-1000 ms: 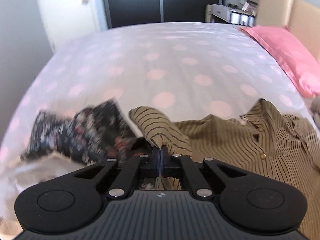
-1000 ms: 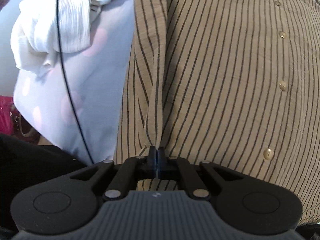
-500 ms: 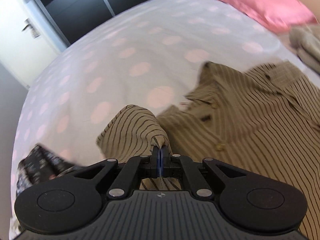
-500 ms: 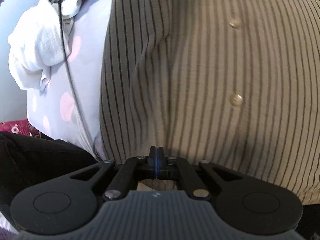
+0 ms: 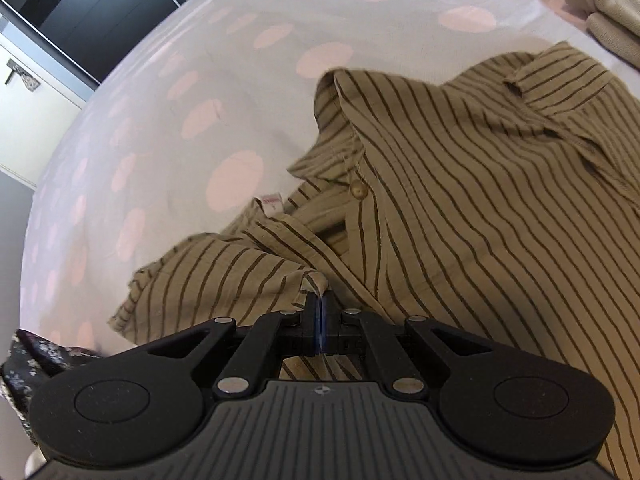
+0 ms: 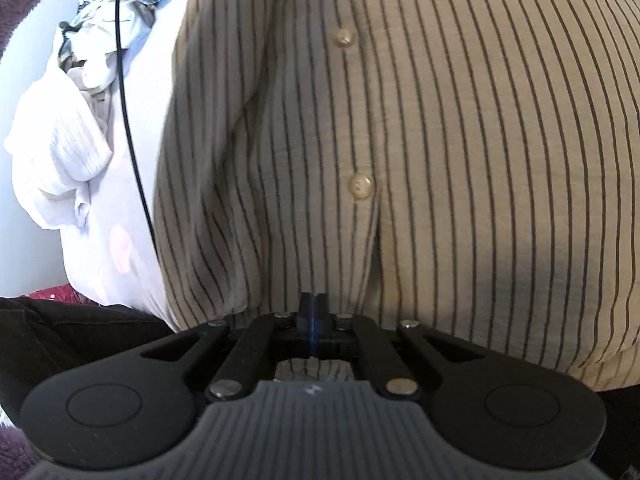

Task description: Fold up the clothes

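Note:
A tan shirt with thin dark stripes (image 5: 480,208) lies buttoned on the polka-dot bedspread (image 5: 224,92). My left gripper (image 5: 320,304) is shut on a small corner of its cloth, which pokes up between the fingertips. The sleeve (image 5: 208,276) trails to the left of it, and the collar (image 5: 560,80) lies far right. In the right wrist view the shirt front (image 6: 460,160) and its buttons fill the frame. My right gripper (image 6: 313,300) is shut low on the shirt's hem, with striped cloth showing under the fingers. The nip itself is hidden.
A dark floral garment (image 5: 24,360) lies at the lower left. Folded beige clothes (image 5: 600,4) sit at the top right. A white garment (image 6: 52,160) and a thin black cable (image 6: 132,140) lie left of the shirt. Someone's dark clothing (image 6: 60,340) is at the bed's edge.
My left gripper has carried the sleeve right and down over the shirt body, rolling as it went. My right gripper has drawn the shirt's side edge inward, and the raised fold has flattened.

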`<control>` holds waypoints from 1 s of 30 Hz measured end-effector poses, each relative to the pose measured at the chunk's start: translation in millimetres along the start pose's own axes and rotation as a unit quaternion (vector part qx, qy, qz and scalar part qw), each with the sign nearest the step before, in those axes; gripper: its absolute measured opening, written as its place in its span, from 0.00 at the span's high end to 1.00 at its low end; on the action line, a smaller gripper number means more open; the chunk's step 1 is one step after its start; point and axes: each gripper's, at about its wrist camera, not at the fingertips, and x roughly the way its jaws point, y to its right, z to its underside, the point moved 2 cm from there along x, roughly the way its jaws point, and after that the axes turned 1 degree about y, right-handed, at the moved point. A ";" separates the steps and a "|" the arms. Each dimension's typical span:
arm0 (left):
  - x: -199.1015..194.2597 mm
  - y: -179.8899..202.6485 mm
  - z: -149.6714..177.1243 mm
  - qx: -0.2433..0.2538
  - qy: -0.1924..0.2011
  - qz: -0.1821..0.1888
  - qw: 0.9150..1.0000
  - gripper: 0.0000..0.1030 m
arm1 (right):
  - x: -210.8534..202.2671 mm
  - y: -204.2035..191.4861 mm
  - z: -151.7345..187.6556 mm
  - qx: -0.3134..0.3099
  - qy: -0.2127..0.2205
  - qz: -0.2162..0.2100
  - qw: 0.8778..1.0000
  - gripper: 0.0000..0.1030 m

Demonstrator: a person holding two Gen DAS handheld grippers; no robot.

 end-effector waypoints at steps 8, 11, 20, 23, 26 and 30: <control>-22.0 3.2 -0.6 -0.021 0.020 0.025 0.999 0.64 | -7.0 6.1 -2.7 -0.009 0.006 0.007 1.000 0.95; -50.2 -3.9 7.1 -0.031 0.043 0.033 0.998 0.59 | -3.8 2.2 -1.7 -0.007 0.016 0.011 1.000 0.95; -128.2 -34.5 99.5 -0.060 0.061 0.044 0.995 0.59 | 7.6 -11.1 2.9 -0.028 0.033 -0.015 0.999 0.70; -146.8 -47.2 148.0 -0.081 0.055 0.049 0.994 0.59 | 10.9 -18.8 -0.4 -0.044 0.047 -0.032 0.997 0.70; -162.8 -59.4 197.0 -0.110 0.055 0.054 0.991 0.58 | 19.4 -23.2 -6.6 -0.052 0.058 -0.038 0.996 0.70; -176.7 -68.6 256.3 -0.147 0.060 0.059 0.985 0.57 | 23.2 -25.6 -11.7 -0.053 0.060 -0.032 0.996 0.70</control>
